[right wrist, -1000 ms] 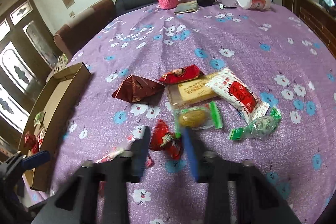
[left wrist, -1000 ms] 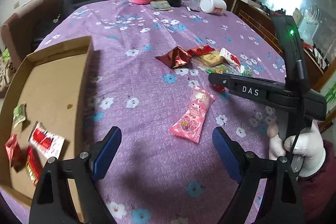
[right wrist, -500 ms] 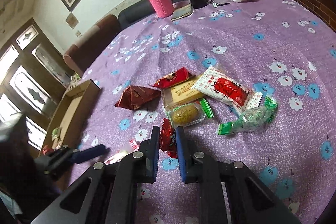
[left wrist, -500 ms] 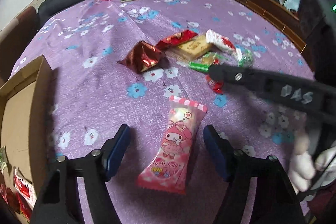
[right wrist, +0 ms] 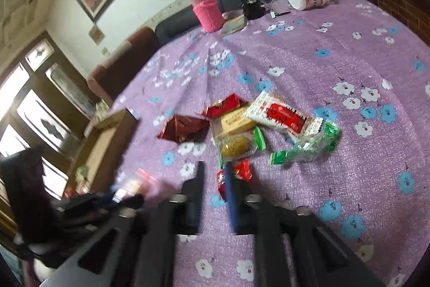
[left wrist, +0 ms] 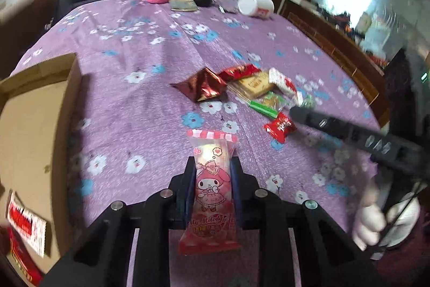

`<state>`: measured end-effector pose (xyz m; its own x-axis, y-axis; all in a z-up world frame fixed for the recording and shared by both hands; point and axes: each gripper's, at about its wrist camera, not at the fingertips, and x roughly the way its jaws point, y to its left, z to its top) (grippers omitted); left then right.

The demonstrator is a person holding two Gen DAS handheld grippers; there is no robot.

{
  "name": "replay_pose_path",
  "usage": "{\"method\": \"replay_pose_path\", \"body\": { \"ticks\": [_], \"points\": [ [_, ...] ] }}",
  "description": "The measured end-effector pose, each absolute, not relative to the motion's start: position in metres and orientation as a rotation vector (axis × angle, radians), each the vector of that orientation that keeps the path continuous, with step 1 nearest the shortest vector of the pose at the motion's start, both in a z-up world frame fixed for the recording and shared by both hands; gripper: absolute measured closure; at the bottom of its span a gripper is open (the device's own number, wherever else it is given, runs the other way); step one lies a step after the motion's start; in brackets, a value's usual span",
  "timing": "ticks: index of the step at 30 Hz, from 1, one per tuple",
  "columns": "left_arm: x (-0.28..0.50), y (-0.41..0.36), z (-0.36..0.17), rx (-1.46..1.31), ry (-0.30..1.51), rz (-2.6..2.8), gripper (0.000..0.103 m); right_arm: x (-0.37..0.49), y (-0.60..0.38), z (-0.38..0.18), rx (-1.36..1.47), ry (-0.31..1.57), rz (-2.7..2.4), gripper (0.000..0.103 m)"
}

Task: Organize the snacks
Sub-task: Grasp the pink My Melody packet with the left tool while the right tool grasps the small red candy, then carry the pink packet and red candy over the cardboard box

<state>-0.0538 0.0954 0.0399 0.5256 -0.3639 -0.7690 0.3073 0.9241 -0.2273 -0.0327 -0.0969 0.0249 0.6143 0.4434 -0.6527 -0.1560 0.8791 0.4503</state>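
Pink wrapper (left wrist: 212,190) with a cartoon rabbit sits at the lower centre of the left wrist view, pinched across its middle by the left gripper (left wrist: 212,174), whose jaws are closed on both long edges. It looks a light, puffy pillow pack, soft and crinkly, likely slick film; holding it at the waist seems sound, though a hard squeeze could crush what is inside, and the free ends may flop when it is swung.

At the left of that frame lies the cardboard box (left wrist: 40,125), its near wall standing up from the purple flowered tablecloth (left wrist: 150,109). A red-and-white packet (left wrist: 25,227) already rests in its lower left corner. I judge the box wall is the edge to clear; the cloth between claw and box is open.

In the right wrist view the right gripper (right wrist: 215,174) hovers low at centre frame with its jaws a little apart, holding nothing, and a small red candy (right wrist: 242,171) lies just beside its right finger. Beyond it the pile waits: dark red pyramid pack (right wrist: 182,128), yellow biscuit (right wrist: 233,123), green-ended packet (right wrist: 306,147). Room around the pile is generous on the right.
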Motion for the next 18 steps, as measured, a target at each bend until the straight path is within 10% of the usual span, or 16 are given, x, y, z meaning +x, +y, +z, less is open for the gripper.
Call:
{"method": "replay_pose_path", "body": {
  "ticks": [2, 10, 12, 18],
  "points": [
    [-0.058, 0.106, 0.045, -0.102, 0.923, -0.400, 0.080, -0.033, -0.089, 0.024, 0.312, 0.852, 0.317, 0.041],
    [-0.079, 0.139, 0.061, -0.196, 0.871, -0.380, 0.080, -0.023, -0.072, 0.011, 0.153, 0.892, 0.196, 0.041],
    [-0.084, 0.148, 0.064, -0.217, 0.857, -0.369, 0.080, -0.022, -0.070, 0.011, 0.147, 0.892, 0.193, 0.080],
    [-0.092, 0.179, 0.074, -0.261, 0.820, -0.316, 0.080, -0.030, -0.065, 0.013, 0.151, 0.917, 0.224, 0.084]
  ]
}}
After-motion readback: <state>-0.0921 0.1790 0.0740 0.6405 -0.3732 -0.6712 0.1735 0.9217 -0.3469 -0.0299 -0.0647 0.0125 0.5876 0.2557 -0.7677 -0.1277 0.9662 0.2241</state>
